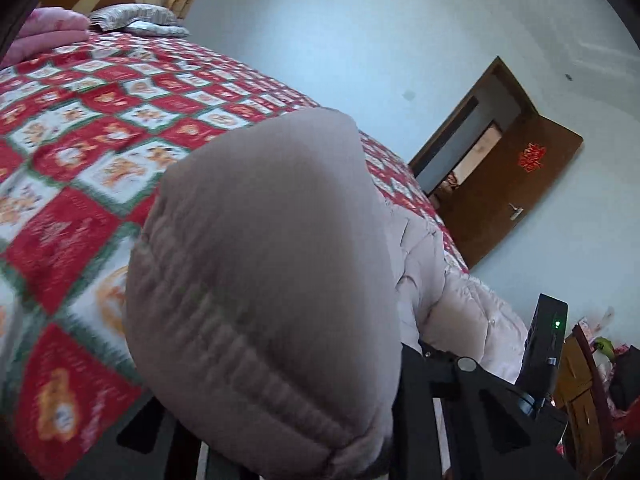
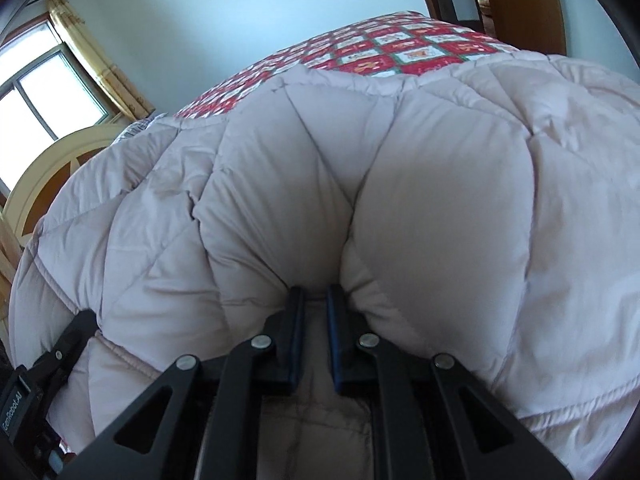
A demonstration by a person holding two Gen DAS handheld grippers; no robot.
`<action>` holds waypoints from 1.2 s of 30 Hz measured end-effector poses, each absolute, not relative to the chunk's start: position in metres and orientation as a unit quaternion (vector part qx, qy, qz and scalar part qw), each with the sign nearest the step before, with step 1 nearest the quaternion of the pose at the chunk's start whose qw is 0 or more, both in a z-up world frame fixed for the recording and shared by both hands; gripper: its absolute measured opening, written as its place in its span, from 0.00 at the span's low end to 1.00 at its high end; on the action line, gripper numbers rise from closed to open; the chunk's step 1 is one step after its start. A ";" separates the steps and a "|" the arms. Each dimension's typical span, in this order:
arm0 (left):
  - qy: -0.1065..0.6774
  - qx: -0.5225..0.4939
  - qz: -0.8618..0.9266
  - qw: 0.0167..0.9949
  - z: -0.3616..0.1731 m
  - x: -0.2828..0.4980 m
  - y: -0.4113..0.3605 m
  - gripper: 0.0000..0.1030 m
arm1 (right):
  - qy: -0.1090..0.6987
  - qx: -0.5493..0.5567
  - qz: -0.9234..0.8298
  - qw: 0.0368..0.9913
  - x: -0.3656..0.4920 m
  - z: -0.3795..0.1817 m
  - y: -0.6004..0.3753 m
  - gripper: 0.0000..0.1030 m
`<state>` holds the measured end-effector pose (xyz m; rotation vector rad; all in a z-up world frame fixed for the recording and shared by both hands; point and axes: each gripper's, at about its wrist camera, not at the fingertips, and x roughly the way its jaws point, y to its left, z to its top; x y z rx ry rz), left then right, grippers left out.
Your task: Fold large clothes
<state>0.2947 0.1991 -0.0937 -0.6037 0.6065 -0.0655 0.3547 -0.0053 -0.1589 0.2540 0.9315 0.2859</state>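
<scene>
Bedroom scene, read left to right. On the left, a red and white patchwork bedspread covers the bed. The left gripper is buried under a ribbed cuff of the pale padded coat; its jaws appear clenched on that cuff, probably to carry it across for a fold. On the right, the right gripper pinches a bunched ridge of the coat, seemingly to steady it. The coat lies spread over the bed.
</scene>
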 end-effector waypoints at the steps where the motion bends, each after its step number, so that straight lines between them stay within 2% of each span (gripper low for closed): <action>1: 0.295 -0.288 -0.025 0.910 -0.093 0.288 0.202 0.22 | 0.448 0.121 0.141 0.875 0.353 -0.159 -0.002 0.13; 11: 0.307 -0.251 0.043 0.917 -0.084 0.243 0.229 0.22 | 0.465 0.099 0.171 0.863 0.329 -0.162 0.052 0.13; 17: 0.320 -0.264 0.063 0.908 -0.103 0.242 0.245 0.24 | 0.442 0.040 0.164 0.881 0.328 -0.164 0.071 0.13; 21: 0.325 -0.269 0.066 0.904 -0.108 0.242 0.251 0.36 | 0.473 0.035 0.171 0.864 0.336 -0.156 0.066 0.13; 24: 0.337 -0.293 0.063 0.892 -0.111 0.240 0.261 0.54 | 0.462 0.054 0.170 0.869 0.342 -0.139 0.059 0.13; 27: 0.352 -0.335 0.051 0.873 -0.119 0.241 0.272 0.60 | 0.427 0.054 0.165 0.887 0.347 -0.124 0.056 0.13; 32: 0.348 -0.374 0.035 0.859 -0.129 0.242 0.288 0.65 | 0.458 0.054 0.161 0.872 0.357 -0.159 0.063 0.13; 36: 0.342 -0.362 0.043 0.866 -0.127 0.249 0.290 0.75 | 0.446 0.035 0.168 0.879 0.351 -0.161 0.067 0.13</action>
